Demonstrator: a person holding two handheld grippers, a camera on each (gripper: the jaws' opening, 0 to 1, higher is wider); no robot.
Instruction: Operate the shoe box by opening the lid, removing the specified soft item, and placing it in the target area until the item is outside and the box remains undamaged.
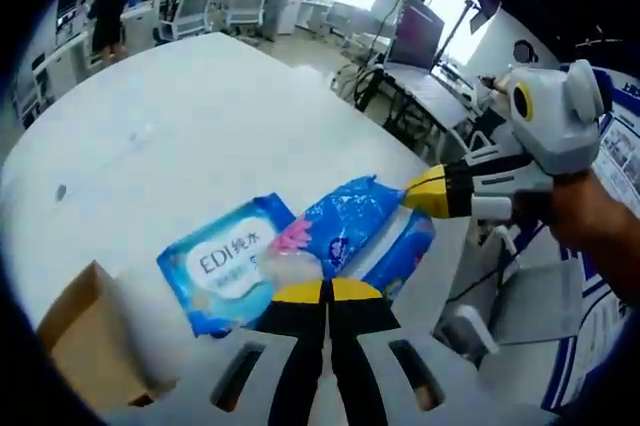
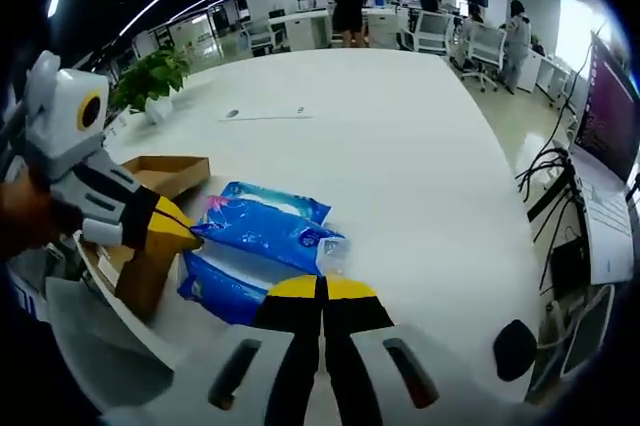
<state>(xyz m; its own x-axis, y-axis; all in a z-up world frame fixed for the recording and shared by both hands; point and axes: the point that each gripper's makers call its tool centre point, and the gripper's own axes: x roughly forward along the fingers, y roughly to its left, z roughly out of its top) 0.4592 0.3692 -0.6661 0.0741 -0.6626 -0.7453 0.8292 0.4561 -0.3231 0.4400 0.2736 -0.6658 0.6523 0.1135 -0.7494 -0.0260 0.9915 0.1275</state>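
In the left gripper view the left gripper [image 1: 326, 292] has its jaws closed together on the near corner of a blue wipes packet [image 1: 335, 228], and just left of those jaws a second packet [image 1: 228, 264] lies flat on the white surface [image 1: 200, 136]. The right gripper [image 1: 425, 191] reaches in from the right, jaws pinched shut on the far end of the same held packet. Further left of the jaws, the brown shoe box [image 1: 85, 341] stands open at the surface edge.
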